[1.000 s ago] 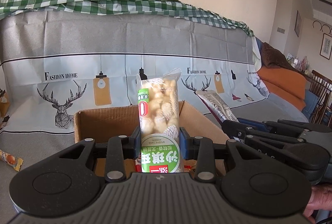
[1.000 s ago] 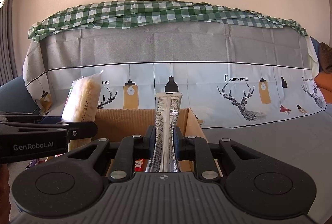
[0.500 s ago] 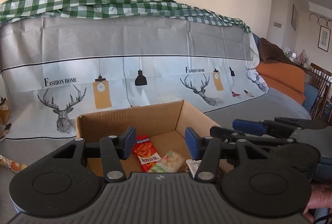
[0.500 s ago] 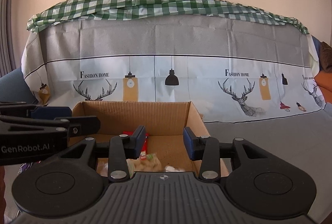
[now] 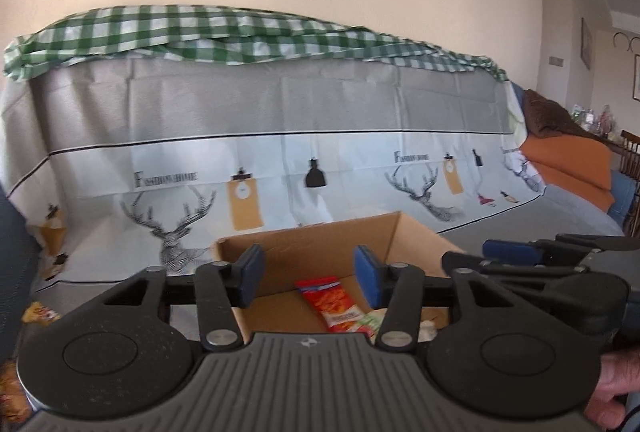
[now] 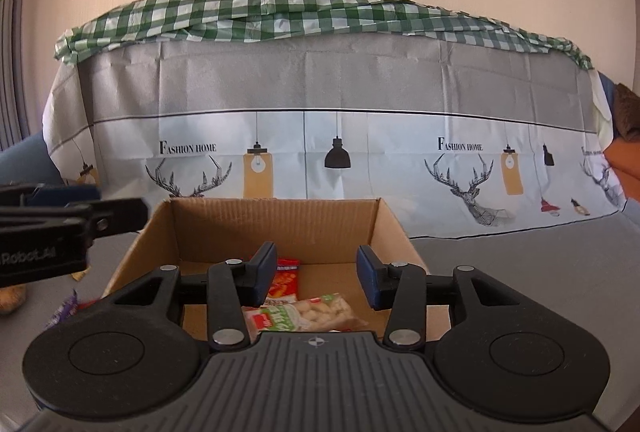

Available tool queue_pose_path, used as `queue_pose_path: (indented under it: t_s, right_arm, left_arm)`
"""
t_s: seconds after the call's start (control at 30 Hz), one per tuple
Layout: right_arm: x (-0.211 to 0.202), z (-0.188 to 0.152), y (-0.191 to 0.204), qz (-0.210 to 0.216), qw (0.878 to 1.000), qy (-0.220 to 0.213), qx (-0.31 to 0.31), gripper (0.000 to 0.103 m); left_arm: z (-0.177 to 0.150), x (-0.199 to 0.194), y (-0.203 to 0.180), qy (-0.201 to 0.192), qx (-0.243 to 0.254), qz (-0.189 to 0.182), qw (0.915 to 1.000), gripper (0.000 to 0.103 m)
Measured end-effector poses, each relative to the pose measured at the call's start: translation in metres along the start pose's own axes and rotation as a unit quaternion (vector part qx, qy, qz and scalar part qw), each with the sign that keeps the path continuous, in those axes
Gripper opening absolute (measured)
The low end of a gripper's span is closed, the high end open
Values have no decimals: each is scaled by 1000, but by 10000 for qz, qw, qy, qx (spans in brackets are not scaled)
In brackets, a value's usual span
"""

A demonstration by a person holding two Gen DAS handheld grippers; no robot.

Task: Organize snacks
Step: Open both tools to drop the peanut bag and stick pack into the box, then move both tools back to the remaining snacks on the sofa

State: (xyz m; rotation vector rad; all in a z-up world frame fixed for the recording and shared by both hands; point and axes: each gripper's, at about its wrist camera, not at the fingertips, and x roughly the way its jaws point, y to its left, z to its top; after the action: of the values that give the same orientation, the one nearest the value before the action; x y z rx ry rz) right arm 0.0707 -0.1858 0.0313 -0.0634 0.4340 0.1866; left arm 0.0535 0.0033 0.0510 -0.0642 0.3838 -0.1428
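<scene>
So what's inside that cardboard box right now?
Inside the cardboard box lie a red snack packet and a green-labelled bag of pale puffs. The near part of the floor is hidden behind the right gripper, so more may lie there.

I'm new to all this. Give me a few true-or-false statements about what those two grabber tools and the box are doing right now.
1. The left gripper holds a snack. False: its fingers are spread, empty.
2. The cardboard box contains a red packet. True.
3. The right gripper is open. True.
4. The green-labelled snack bag stands upright. False: it lies flat in the box.
5. The box is closed. False: open-topped.
</scene>
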Motion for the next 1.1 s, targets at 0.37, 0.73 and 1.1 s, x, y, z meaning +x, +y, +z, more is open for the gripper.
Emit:
queue_pose_path:
  t_s: [0.37,0.73,1.1]
  right_arm:
    - [-6,0,32,621,9971,29,439,36]
    - [-10,-2,82,1361,9906,146,49,35]
    - [-10,-14,143,1908,9809,252,-284,35]
  left_arm:
    - [5,-48,55,266,927,407,9945,22]
    - [-37,-61,159,876,-154,1783,9799,23]
    - [-38,-67,224,1088,-1421,2476,9522,23]
